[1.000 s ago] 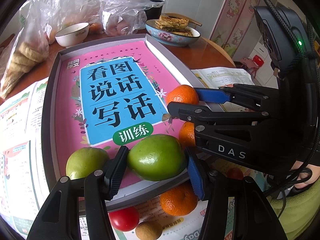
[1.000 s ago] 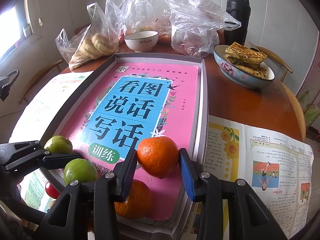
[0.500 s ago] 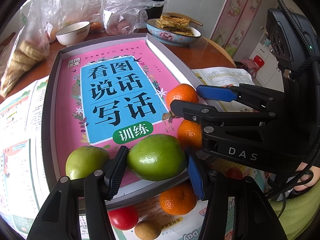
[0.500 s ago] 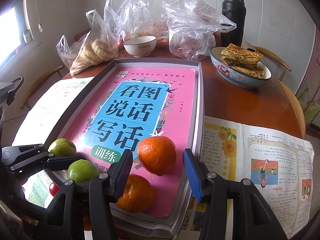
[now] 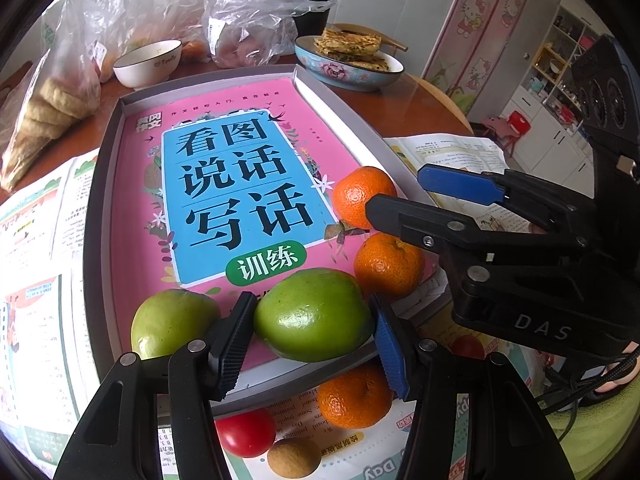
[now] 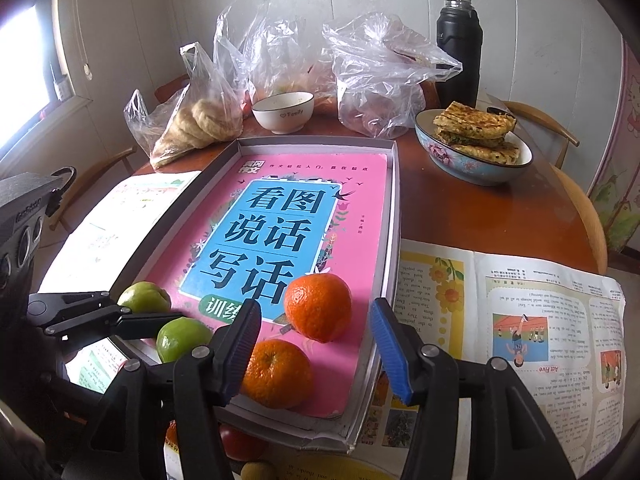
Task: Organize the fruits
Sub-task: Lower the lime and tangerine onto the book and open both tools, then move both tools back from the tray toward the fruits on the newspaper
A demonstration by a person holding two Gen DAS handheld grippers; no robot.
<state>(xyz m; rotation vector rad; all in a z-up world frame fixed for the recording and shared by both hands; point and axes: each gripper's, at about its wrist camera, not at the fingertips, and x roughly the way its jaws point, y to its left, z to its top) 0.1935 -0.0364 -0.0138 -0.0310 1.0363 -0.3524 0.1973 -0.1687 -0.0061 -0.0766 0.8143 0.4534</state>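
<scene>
One round wooden table (image 6: 472, 216) fills both views, with open picture-book pages (image 6: 520, 320) spread over its lower half. On them lies one grey shallow box (image 6: 394, 184), running from centre frame to the bottom edge, with one pink and blue book (image 6: 280, 232) lining its floor.

Along the top of the right wrist view stand three clear plastic bags (image 6: 372, 76), one black flask (image 6: 459, 48) at upper right, one flowered bowl of flatbreads (image 6: 476, 152) at right, and one white bowl (image 6: 283, 112) at top centre.

Two grippers show. The left gripper (image 5: 312, 332), at lower centre of its own view, has its pads pressed on both sides of one green fruit (image 5: 314, 314) at the box's near rim. The right gripper (image 6: 316, 344) is opening; the far tangerine (image 6: 318, 306) sits between its fingers with clear gaps either side, resting on the book.

Green fruits number two: the gripped one and a second green fruit (image 5: 172, 322) just left of it in the box. Tangerines number three: two in the box, the far one and a near tangerine (image 6: 276, 374) below it, and a third tangerine (image 5: 354, 396) outside on the pages at lower centre of the left wrist view. Beside it lie one red tomato (image 5: 245, 432) and one small brown fruit (image 5: 294, 458).
</scene>
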